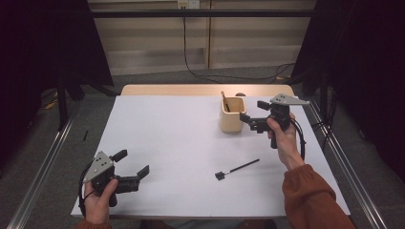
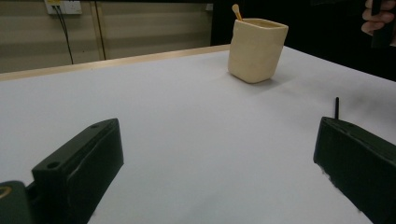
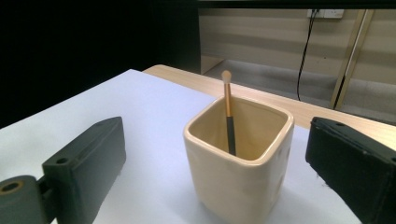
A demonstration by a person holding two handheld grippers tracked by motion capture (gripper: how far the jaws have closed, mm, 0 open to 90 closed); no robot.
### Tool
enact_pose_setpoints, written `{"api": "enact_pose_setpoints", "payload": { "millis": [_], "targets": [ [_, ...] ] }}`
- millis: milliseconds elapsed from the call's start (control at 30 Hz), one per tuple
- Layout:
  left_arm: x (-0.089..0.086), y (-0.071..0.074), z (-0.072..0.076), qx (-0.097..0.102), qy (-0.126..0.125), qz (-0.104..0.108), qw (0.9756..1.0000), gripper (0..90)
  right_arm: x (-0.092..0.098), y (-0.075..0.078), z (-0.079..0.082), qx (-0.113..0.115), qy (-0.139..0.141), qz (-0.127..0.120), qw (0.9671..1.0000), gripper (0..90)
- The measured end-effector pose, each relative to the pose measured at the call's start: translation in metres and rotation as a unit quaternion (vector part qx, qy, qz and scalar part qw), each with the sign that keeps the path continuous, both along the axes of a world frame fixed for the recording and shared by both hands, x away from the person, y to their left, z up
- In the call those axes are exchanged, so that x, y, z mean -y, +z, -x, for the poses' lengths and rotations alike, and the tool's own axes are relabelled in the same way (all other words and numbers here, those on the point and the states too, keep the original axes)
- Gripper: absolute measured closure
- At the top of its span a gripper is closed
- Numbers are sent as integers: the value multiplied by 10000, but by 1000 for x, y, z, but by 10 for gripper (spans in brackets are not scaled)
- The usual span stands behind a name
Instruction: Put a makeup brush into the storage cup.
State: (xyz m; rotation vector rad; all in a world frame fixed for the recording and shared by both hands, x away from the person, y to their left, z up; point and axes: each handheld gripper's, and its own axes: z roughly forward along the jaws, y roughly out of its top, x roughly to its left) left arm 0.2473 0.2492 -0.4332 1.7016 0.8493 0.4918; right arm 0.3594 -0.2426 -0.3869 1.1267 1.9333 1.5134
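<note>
presently the right gripper (image 1: 251, 114) is held just beside the cream cup (image 1: 232, 114), jaws spread wide and holding nothing; its own view shows the cup (image 3: 238, 163) between the jaws. a small brush (image 3: 228, 112) stands tilted inside the cup, pale tip up. a second, black brush (image 1: 237, 169) lies flat on the white table (image 1: 167, 143), nearer the person. the left gripper (image 1: 131, 163) sits near the front left corner, jaws apart, empty.
</note>
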Motion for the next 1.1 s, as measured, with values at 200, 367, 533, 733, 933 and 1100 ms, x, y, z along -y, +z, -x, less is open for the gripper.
{"api": "enact_pose_setpoints", "payload": {
  "millis": [200, 367, 533, 733, 933, 1100],
  "targets": [
    [0, 0, 0, 1, -1, 0, 10000, 15, 3, -1, 12, 4, 29, -35, 10000, 41],
    [-1, 1, 1, 24, 8, 35, 10000, 15, 9, -3, 19, 20, 38, -98, 9999, 37],
    [-1, 1, 2, 49, 12, 31, 10000, 15, 16, -5, 30, -26, 9, -173, 9998, 33],
    [-2, 0, 3, 41, 28, 0, 10000, 15, 22, -5, 45, -3, -50, -96, 9999, 35],
    [-3, -1, 5, 34, 69, 7, 10000, 15, 27, -7, 58, -71, -146, -137, 9998, 42],
    [-8, -2, 6, 2, 124, 7, 9999, 16, 29, -7, 73, -61, -174, -32, 9998, 44]
  ]
}}
